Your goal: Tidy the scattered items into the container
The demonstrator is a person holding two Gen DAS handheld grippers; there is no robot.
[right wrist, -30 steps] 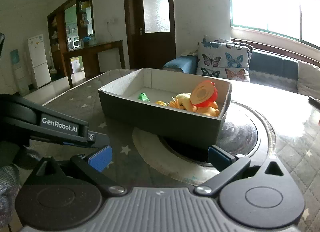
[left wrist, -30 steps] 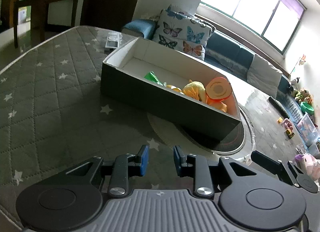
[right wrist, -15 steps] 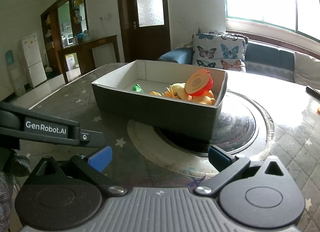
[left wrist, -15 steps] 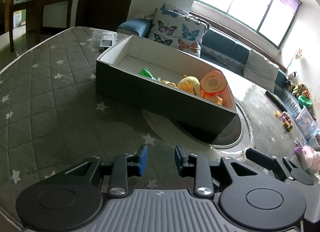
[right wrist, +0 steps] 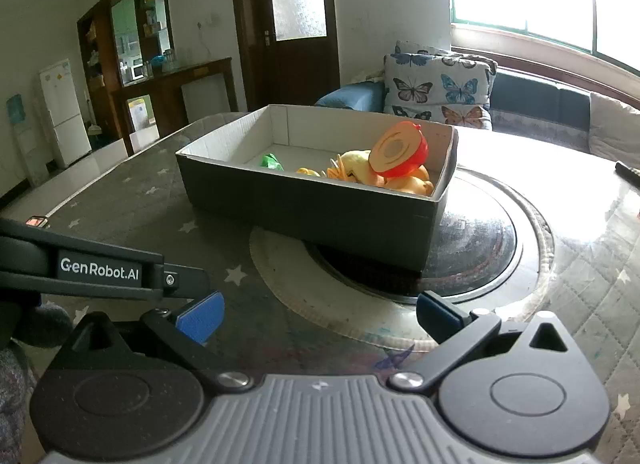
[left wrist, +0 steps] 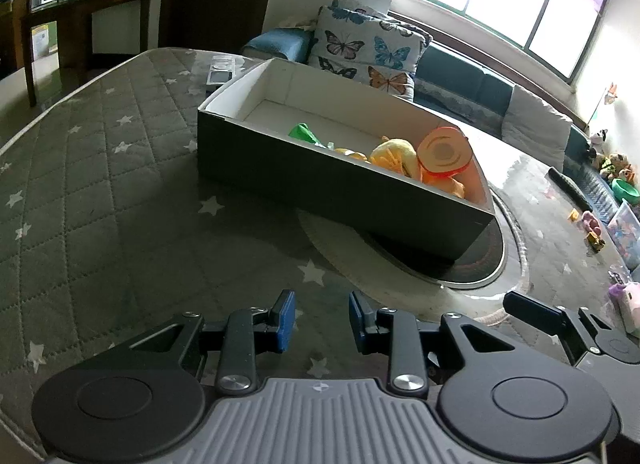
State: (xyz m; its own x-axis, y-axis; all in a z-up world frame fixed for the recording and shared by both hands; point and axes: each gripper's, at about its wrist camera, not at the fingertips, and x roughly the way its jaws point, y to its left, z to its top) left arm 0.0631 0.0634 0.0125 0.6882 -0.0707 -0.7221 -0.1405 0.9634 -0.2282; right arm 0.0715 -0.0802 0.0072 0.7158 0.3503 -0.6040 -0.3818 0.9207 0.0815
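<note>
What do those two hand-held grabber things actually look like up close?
Both are alike. The left gripper and right gripper each have a grey ribbed body, two round black discs, black linkage arms with silver screws, and two fingers tipped with blue pads. Seen from the right wrist camera, the left one's black side bar carries white "GenRobot.AI" lettering. No cables show.

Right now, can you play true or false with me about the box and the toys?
1. The box has toys in it. True.
2. The green toy lies on the table outside the box. False: it is inside the box.
3. The right gripper holds a toy. False: it is open and empty.
4. The orange toy sits on top of the yellow toys. True.
5. The left gripper is empty. True.
</note>
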